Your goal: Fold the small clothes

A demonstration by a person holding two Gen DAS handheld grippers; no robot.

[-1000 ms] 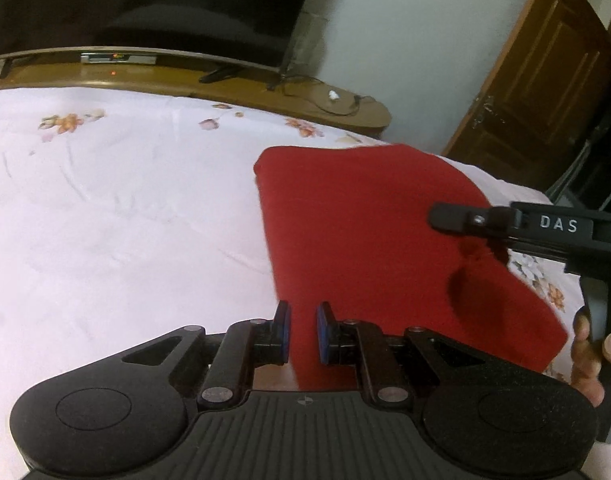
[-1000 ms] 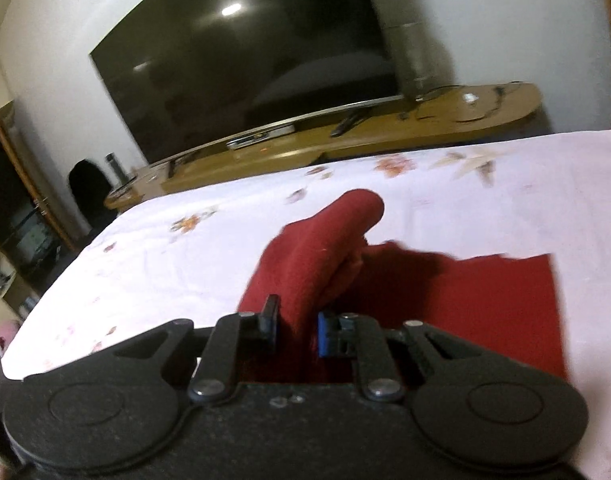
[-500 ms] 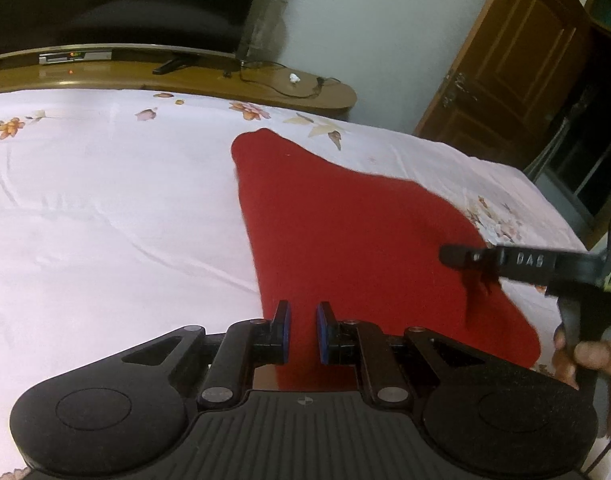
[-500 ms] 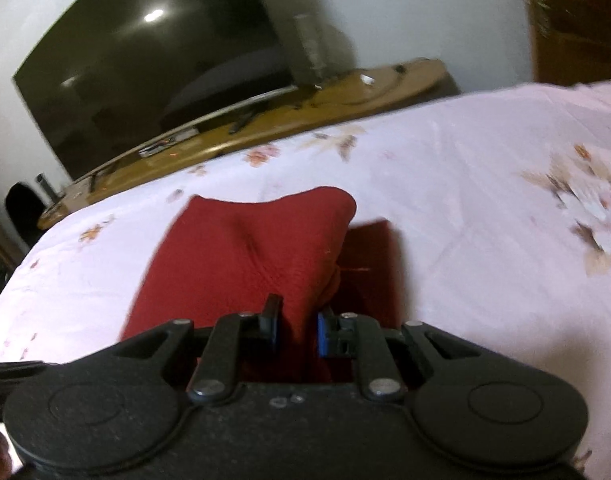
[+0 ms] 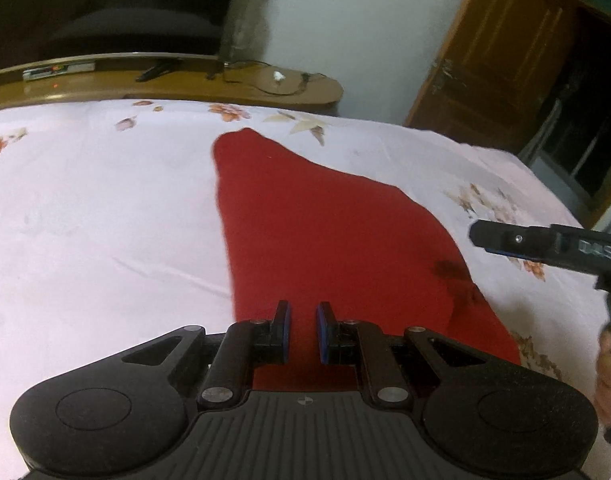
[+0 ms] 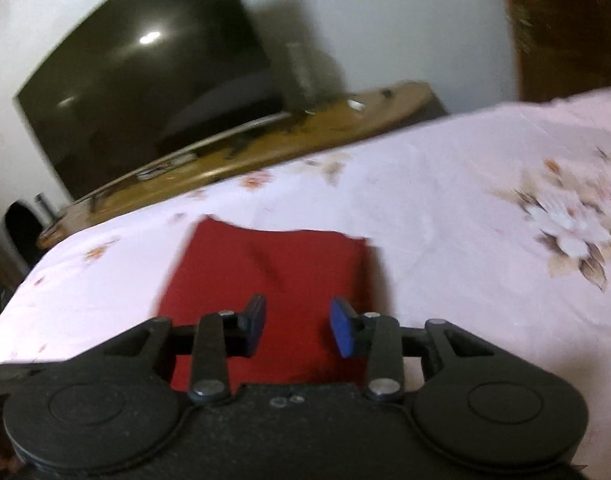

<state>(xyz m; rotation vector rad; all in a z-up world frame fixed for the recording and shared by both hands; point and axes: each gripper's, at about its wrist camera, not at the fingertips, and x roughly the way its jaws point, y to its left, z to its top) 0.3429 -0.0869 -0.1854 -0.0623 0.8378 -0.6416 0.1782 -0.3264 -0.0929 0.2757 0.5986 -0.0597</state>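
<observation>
**Red cloth laid flat, one edge in my left fingers**

My left gripper (image 5: pixel 302 330) is nipped narrow on the near edge of the red knit cloth (image 5: pixel 325 240); my right gripper (image 6: pixel 298 326) stands wide, empty, above it. The cloth lies flat on the floral bedsheet (image 5: pixel 85 220). It looks soft, light and limp, best taken by corners or hems. Its long axis runs away from me toward the TV stand (image 5: pixel 165 80).

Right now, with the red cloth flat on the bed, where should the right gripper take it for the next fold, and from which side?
Probably the far right corner of the red cloth, coming in low from its right. There the edge is straight, bare bed sheet lies beside it, and the right gripper is open just above.
</observation>
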